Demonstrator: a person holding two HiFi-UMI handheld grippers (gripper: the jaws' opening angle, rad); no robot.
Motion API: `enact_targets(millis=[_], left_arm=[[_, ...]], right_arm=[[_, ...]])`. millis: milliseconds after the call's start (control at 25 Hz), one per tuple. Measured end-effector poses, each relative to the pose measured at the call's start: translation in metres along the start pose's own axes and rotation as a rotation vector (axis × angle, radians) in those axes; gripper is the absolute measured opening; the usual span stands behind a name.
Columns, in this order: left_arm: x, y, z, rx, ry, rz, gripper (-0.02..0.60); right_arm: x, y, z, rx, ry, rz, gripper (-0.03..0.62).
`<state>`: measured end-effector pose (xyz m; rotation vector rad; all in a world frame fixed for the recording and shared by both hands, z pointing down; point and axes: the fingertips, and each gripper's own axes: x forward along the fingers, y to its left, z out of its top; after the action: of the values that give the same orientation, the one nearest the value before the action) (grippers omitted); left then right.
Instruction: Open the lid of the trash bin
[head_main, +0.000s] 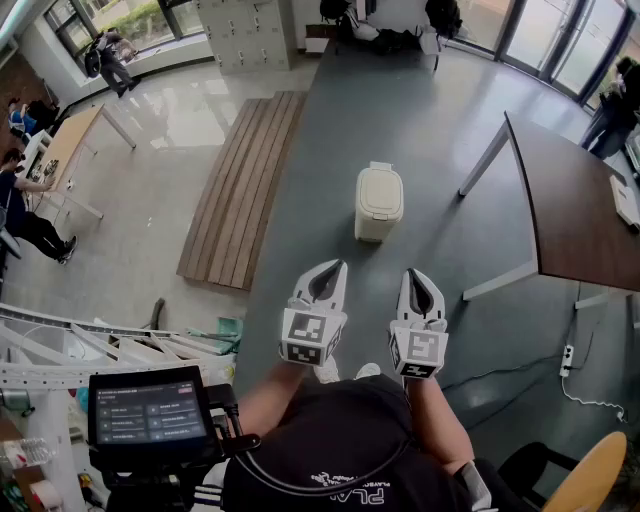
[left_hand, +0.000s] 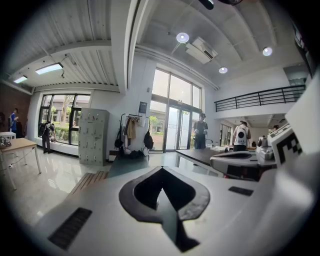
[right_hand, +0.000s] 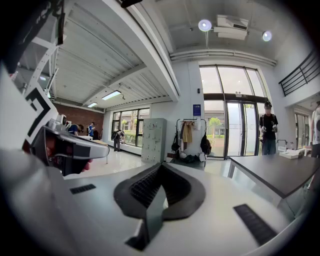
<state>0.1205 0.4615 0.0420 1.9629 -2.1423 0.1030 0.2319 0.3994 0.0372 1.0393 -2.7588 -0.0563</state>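
Note:
A cream trash bin (head_main: 380, 203) stands on the grey floor in the head view, its lid down. Both grippers are held low in front of the person, side by side, pointing toward the bin and well short of it. My left gripper (head_main: 338, 265) has its jaws together with nothing between them, and my right gripper (head_main: 411, 272) is the same. In the left gripper view the jaws of the left gripper (left_hand: 161, 170) meet at the tip; in the right gripper view the right gripper (right_hand: 161, 165) is likewise shut. Neither gripper view shows the bin.
A dark table (head_main: 580, 210) on metal legs stands to the right of the bin. A slatted wooden platform (head_main: 245, 185) lies to the left. A tablet screen (head_main: 150, 408) sits at the lower left, and a power strip (head_main: 567, 358) lies at the right. People stand far off.

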Motion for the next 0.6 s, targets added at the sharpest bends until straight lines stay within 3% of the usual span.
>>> enact_targets(millis=[160, 400, 600], left_arm=[[-0.006, -0.004, 0.005, -0.025, -0.017, -0.017, 0.000], [0.004, 0.012, 0.002, -0.028, -0.010, -0.021, 0.000], [0.042, 0.027, -0.005, 0.000, 0.025, -0.013, 0.000]], right_arm=[[-0.007, 0.004, 0.000, -0.048, -0.011, -0.013, -0.005], [0.011, 0.014, 0.000, -0.030, 0.002, -0.008, -0.005], [0.052, 0.003, -0.009, -0.014, 0.025, 0.011, -0.005]])
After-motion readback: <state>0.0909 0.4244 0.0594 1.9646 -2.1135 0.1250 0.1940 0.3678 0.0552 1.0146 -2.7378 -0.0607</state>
